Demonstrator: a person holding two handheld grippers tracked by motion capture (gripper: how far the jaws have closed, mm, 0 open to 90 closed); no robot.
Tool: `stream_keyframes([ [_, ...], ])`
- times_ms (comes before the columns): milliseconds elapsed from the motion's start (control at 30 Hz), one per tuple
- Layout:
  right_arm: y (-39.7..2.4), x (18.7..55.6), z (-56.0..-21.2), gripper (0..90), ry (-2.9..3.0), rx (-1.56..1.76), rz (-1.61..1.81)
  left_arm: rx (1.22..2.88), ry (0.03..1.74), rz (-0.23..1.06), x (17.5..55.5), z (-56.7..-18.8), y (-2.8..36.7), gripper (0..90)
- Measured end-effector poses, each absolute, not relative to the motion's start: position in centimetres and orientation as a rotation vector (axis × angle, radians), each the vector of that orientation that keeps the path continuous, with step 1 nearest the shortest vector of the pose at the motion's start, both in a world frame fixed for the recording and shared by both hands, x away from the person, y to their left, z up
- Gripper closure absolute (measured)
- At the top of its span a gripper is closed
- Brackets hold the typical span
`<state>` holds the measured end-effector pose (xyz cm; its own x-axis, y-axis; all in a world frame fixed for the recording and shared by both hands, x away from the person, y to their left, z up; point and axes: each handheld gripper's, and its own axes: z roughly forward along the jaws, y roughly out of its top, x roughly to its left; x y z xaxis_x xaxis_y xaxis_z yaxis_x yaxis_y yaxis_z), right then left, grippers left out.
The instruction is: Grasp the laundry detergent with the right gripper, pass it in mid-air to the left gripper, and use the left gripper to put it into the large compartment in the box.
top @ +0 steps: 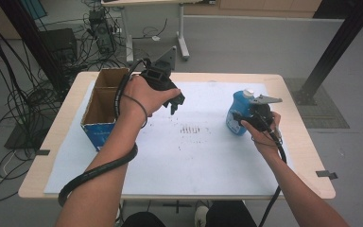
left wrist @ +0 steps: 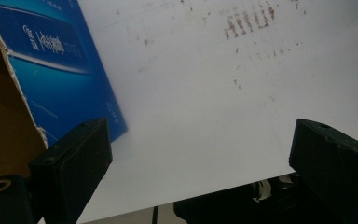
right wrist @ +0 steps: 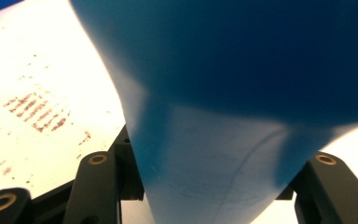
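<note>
A blue plastic bottle (top: 237, 112) with a white cap stands at the right of the white sheet (top: 194, 156). My right gripper (top: 246, 118) is shut on the blue bottle (right wrist: 223, 140), whose body presses between the black jaws. My left gripper (top: 176, 101) hovers above the sheet just right of the cardboard box (top: 105, 101). Its jaws stand wide apart with nothing between them, and the left gripper (left wrist: 200, 154) looks down on the bare sheet (left wrist: 205, 93) beside the box's blue side (left wrist: 60, 70).
The open cardboard box with a divider sits at the table's left. Reddish smudges (top: 189, 128) mark the sheet's middle. Cables (top: 28, 90), a desk leg and a black post (top: 335, 52) stand on the floor beyond the table.
</note>
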<state>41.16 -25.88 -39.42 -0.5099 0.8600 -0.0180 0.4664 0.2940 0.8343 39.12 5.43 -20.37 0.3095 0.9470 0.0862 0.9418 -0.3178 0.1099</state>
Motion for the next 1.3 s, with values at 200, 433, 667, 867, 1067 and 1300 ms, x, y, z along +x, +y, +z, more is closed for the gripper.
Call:
stream_keyframes([
  [200, -26.2, 41.5, -37.6, 44.7, 2.155, 1.157, 1.144, 2.542, 1.745, 0.247, 39.2, -19.5, 5.6, 5.9],
  [433, -25.4, 42.1, -34.7, 44.5, 2.264, 1.067, 1.165, 2.645, 1.597, 0.264, 39.1, -19.0, 5.4, 6.0],
  [667, -24.1, 42.4, -32.4, 44.5, 2.358, 0.965, 1.185, 2.709, 1.449, 0.276, 39.4, -18.0, 5.8, 5.5],
  [867, -22.4, 42.8, -31.3, 44.4, 2.442, 0.877, 1.226, 2.750, 1.328, 0.305, 39.5, -16.5, 6.0, 5.4],
  [1067, -20.3, 42.7, -30.5, 44.4, 2.514, 0.767, 1.301, 2.784, 1.170, 0.299, 39.3, -15.3, 5.9, 5.0],
  [1300, -17.4, 42.5, -29.8, 44.2, 2.596, 0.593, 1.354, 2.853, 0.991, 0.315, 38.8, -14.5, 5.7, 5.1],
])
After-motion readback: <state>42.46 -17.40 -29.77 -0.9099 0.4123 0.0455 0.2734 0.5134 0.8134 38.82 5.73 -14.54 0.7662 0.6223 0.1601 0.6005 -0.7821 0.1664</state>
